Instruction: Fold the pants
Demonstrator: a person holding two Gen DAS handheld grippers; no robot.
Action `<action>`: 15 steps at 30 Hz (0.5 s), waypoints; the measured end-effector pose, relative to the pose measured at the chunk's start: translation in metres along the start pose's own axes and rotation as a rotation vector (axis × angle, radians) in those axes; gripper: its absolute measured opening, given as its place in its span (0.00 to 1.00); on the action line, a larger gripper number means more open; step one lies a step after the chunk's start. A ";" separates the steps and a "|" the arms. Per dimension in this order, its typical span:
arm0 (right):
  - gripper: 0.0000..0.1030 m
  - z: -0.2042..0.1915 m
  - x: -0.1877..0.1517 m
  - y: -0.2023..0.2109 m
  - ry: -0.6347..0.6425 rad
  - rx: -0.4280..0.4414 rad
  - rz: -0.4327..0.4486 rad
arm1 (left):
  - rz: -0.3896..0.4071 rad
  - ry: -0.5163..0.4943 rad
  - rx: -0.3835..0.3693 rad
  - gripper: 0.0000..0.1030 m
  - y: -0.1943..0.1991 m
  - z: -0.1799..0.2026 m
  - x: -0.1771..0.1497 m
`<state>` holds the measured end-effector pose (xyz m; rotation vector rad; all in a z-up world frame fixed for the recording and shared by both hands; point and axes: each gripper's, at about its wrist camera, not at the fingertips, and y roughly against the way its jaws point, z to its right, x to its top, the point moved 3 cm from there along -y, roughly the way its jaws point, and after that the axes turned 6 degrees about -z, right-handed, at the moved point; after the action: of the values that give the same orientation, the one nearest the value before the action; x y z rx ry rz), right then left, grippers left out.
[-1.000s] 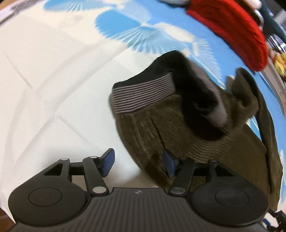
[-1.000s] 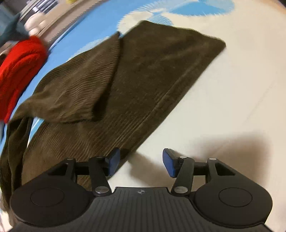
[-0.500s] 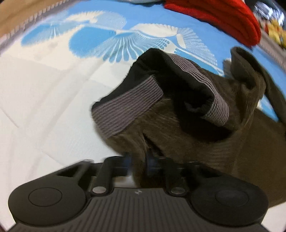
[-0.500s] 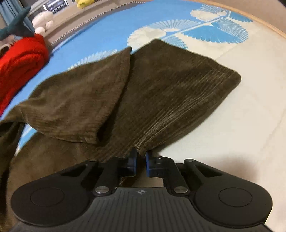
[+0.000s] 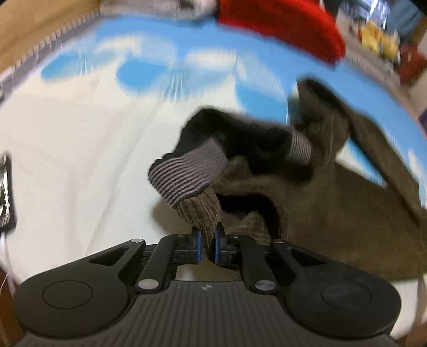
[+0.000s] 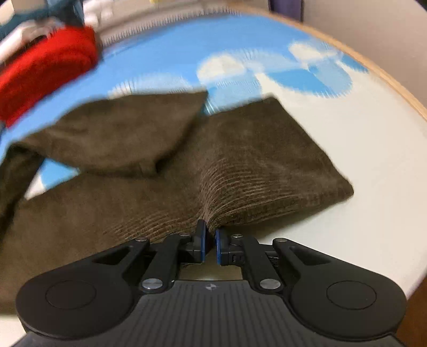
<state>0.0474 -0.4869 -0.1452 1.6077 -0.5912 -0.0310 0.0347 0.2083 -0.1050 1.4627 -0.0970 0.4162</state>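
We see a blue and white patterned cloth (image 6: 347,128) covering the surface, and on it the brown corduroy pants (image 6: 240,160) lie spread out, with a red garment (image 6: 45,69) well apart at the far edge. Our left gripper (image 5: 207,243) is clenched on the pants just beside the striped grey waistband (image 5: 186,173), pulling that corner up. Our right gripper (image 6: 210,245) is clamped on the near edge of a leg, the cloth ridging up between its blue pads.

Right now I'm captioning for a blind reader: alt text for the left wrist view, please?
The left gripper, jaws shut, pinches the brown corduroy pants near their grey striped waistband, over a white and blue patterned sheet; a red knitted garment lies beyond.
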 end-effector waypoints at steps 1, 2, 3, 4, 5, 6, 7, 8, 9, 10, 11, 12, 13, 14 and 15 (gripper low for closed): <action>0.06 0.008 -0.008 -0.004 0.003 0.006 -0.059 | -0.061 -0.033 -0.006 0.10 -0.002 -0.003 -0.010; 0.06 0.017 -0.017 -0.008 0.008 0.008 -0.119 | -0.124 -0.066 -0.011 0.11 -0.006 -0.005 -0.019; 0.06 0.024 -0.022 -0.011 0.009 0.015 -0.161 | -0.157 -0.092 -0.020 0.14 -0.008 -0.005 -0.023; 0.07 0.030 -0.028 -0.013 0.015 0.032 -0.204 | -0.172 -0.122 -0.023 0.17 -0.008 -0.004 -0.025; 0.09 0.034 -0.032 -0.015 0.028 0.057 -0.238 | -0.180 -0.146 -0.019 0.20 -0.008 -0.004 -0.026; 0.09 0.038 -0.034 -0.015 0.035 0.081 -0.251 | -0.183 -0.156 -0.010 0.25 -0.008 -0.004 -0.025; 0.12 0.043 -0.032 -0.013 0.023 0.098 -0.241 | -0.182 -0.154 -0.001 0.29 -0.008 -0.005 -0.023; 0.21 0.052 -0.029 -0.011 -0.016 0.121 -0.220 | -0.181 -0.145 0.009 0.33 -0.008 -0.007 -0.020; 0.25 0.064 -0.025 -0.008 -0.075 0.142 -0.197 | -0.178 -0.136 0.013 0.33 -0.005 -0.007 -0.018; 0.29 0.078 -0.021 -0.006 -0.136 0.148 -0.174 | -0.170 -0.128 0.017 0.33 -0.002 -0.006 -0.018; 0.31 0.093 -0.017 -0.004 -0.199 0.142 -0.148 | -0.161 -0.122 0.021 0.34 -0.001 -0.004 -0.015; 0.32 0.110 -0.014 -0.002 -0.266 0.125 -0.120 | -0.156 -0.121 0.022 0.34 0.000 -0.003 -0.014; 0.35 0.124 -0.012 -0.002 -0.319 0.105 -0.100 | -0.153 -0.120 0.027 0.34 0.001 -0.002 -0.010; 0.40 0.141 -0.012 -0.002 -0.391 0.073 -0.082 | -0.151 -0.123 0.037 0.34 0.001 0.000 -0.008; 0.42 0.160 -0.014 -0.003 -0.457 0.051 -0.072 | -0.147 -0.132 0.046 0.34 0.003 0.003 -0.012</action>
<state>-0.0215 -0.6286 -0.1754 1.6804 -0.8884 -0.4496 0.0230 0.2029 -0.1061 1.5313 -0.0848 0.2039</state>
